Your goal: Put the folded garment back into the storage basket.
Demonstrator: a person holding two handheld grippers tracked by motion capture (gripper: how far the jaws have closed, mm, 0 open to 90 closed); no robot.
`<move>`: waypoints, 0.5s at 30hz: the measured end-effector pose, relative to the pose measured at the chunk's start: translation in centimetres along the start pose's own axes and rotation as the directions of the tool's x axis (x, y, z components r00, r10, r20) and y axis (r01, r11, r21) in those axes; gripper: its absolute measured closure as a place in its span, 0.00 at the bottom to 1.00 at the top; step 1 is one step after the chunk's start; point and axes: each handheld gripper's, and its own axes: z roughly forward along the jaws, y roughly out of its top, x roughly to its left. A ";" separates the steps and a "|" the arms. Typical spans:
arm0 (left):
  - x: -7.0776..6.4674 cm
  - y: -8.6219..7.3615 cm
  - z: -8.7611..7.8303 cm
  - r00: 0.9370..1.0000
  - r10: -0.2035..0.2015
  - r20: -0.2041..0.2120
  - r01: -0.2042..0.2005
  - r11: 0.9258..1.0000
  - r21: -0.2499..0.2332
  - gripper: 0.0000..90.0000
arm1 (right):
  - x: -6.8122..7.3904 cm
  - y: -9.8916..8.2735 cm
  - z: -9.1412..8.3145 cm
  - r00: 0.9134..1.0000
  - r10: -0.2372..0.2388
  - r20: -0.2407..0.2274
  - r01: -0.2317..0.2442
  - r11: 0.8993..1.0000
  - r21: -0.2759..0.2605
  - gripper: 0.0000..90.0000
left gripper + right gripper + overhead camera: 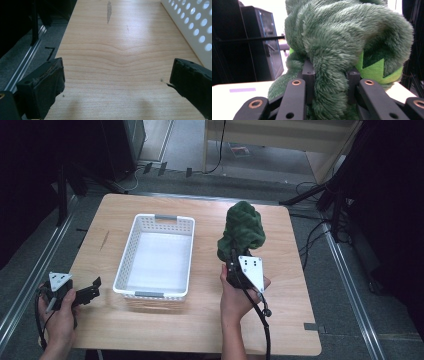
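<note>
The right tool was clamped on a lower fold of the green plush toy, its jaws narrow with the pile bulging out between them in the right gripper view. The plush toy stood lifted above the right half of the worktop, to the right of the white basket and apart from it.

The step in hand was judged to be the carry of the toy to the basket. To do it well, the grip should be kept firm, because only a soft fold was pinched and the bulk sat above the jaws, where it could flop over. The toy should be raised enough to pass over the near wall of the basket, brought over its open middle, and lowered before the jaws are released.

The left tool rested near the left front corner of the worktop, jaws wide and holding nothing, just beside the perforated wall of the basket.

The long axis of the toy ran roughly upright, from the pinched lower end to the rounded top, which pointed up and away from the person.
</note>
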 end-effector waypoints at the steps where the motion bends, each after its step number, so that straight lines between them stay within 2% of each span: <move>1: 0.0 0.0 0.0 1.000 0.000 0.000 0.000 1.000 0.000 0.01 | 0.0 0.0 0.0 1.000 0.000 0.000 0.000 1.000 0.000 0.78; 2: 0.0 0.0 0.0 1.000 -0.002 0.001 0.002 1.000 0.000 0.01 | 0.1 0.0 -0.1 1.000 -0.010 0.003 0.010 1.000 -0.023 0.78; 8: 0.0 0.0 0.0 1.000 0.004 -0.004 -0.004 1.000 0.002 0.01 | 0.3 0.0 -0.4 1.000 -0.019 0.012 0.020 0.996 -0.083 0.78; 11: -0.1 0.0 0.0 1.000 0.004 -0.006 -0.004 1.000 0.002 0.01 | 0.8 0.0 -0.5 0.999 -0.042 0.026 0.046 0.989 -0.144 0.78; 15: 0.0 0.0 0.0 1.000 0.004 -0.006 -0.004 1.000 0.002 0.01 | 1.7 0.3 -0.5 0.998 -0.060 0.018 0.062 0.983 -0.170 0.78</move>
